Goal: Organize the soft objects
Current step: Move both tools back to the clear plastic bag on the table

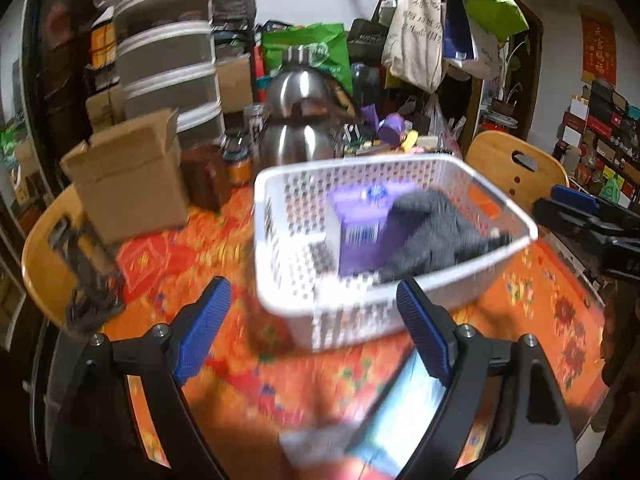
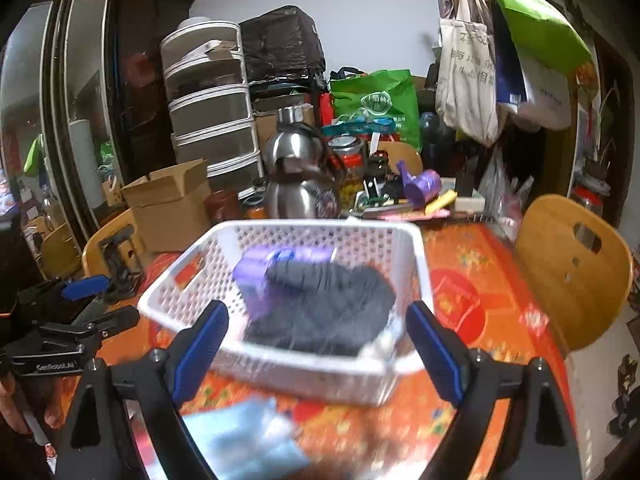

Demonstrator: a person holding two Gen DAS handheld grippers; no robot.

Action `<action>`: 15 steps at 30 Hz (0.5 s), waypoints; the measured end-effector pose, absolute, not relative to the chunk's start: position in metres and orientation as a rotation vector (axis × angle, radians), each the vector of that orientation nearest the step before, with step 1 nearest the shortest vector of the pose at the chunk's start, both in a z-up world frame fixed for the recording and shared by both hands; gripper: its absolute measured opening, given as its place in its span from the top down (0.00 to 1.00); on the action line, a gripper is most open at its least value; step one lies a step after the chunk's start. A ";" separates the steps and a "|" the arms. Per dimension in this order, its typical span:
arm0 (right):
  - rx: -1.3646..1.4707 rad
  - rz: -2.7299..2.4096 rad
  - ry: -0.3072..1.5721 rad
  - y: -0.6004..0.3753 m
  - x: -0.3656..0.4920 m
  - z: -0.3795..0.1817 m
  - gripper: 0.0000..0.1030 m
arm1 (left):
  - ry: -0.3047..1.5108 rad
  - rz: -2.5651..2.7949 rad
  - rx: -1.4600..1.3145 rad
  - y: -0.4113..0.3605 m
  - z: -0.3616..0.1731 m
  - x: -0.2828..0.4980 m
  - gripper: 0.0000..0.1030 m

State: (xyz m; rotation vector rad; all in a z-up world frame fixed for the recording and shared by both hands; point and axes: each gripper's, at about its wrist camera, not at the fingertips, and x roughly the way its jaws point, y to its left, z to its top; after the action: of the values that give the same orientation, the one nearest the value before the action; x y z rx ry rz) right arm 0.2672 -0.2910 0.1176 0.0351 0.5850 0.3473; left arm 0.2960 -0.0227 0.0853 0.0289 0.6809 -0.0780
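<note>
A white perforated basket (image 1: pixel 360 312) (image 2: pixel 304 376) stands on the orange patterned tablecloth. Inside lie a purple packet (image 1: pixel 360 224) (image 2: pixel 260 276) and a dark grey cloth (image 1: pixel 436 232) (image 2: pixel 328 308). A light blue soft packet (image 1: pixel 400 420) (image 2: pixel 240 440) lies on the table in front of the basket, blurred. My left gripper (image 1: pixel 316 336) is open and empty, just short of the basket's near rim. My right gripper (image 2: pixel 320 352) is open and empty, its fingers on either side of the basket's near wall. The right gripper shows in the left wrist view (image 1: pixel 580 208); the left one shows in the right wrist view (image 2: pixel 80 304).
A cardboard box (image 1: pixel 128 176) (image 2: pixel 172 204), steel kettles (image 1: pixel 296 120) (image 2: pixel 300 176), jars and purple clutter (image 2: pixel 420 184) crowd the table's far side. Wooden chairs stand at the right (image 2: pixel 572 268) and left (image 1: pixel 44 264). Drawers (image 2: pixel 212 100) and hanging bags (image 2: pixel 468 64) are behind.
</note>
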 end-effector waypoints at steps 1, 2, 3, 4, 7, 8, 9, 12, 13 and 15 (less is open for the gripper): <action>0.036 0.352 0.591 -0.290 0.258 0.113 0.12 | 0.686 -0.068 0.024 -0.020 0.081 0.288 0.19; 0.038 0.364 0.593 -0.289 0.247 0.108 0.12 | 0.692 -0.059 0.012 -0.016 0.074 0.278 0.19; 0.039 0.375 0.590 -0.288 0.236 0.102 0.12 | 0.696 -0.059 -0.002 -0.012 0.066 0.265 0.19; 0.039 0.380 0.590 -0.286 0.228 0.096 0.12 | 0.700 -0.066 -0.007 -0.010 0.058 0.254 0.19; 0.047 0.420 0.638 -0.277 0.210 0.072 0.12 | 0.713 -0.068 -0.007 -0.011 0.033 0.219 0.19; 0.049 0.434 0.670 -0.272 0.208 0.060 0.12 | 0.724 -0.080 -0.006 -0.013 0.023 0.205 0.19; 0.046 0.438 0.686 -0.270 0.207 0.053 0.13 | 0.734 -0.086 -0.005 -0.015 0.016 0.197 0.19; 0.031 0.427 0.720 -0.262 0.210 0.032 0.17 | 0.748 -0.132 0.007 -0.027 -0.002 0.172 0.19; 0.028 0.430 0.738 -0.260 0.214 0.026 0.18 | 0.750 -0.139 0.016 -0.031 -0.005 0.166 0.19; 0.030 0.429 0.757 -0.258 0.222 0.018 0.21 | 0.744 -0.159 0.041 -0.040 -0.012 0.152 0.19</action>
State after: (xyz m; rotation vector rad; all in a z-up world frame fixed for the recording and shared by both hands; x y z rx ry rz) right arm 0.2217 -0.2582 0.0177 0.0300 0.7574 0.4286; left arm 0.1524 -0.0400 -0.0115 0.0413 0.7441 -0.1590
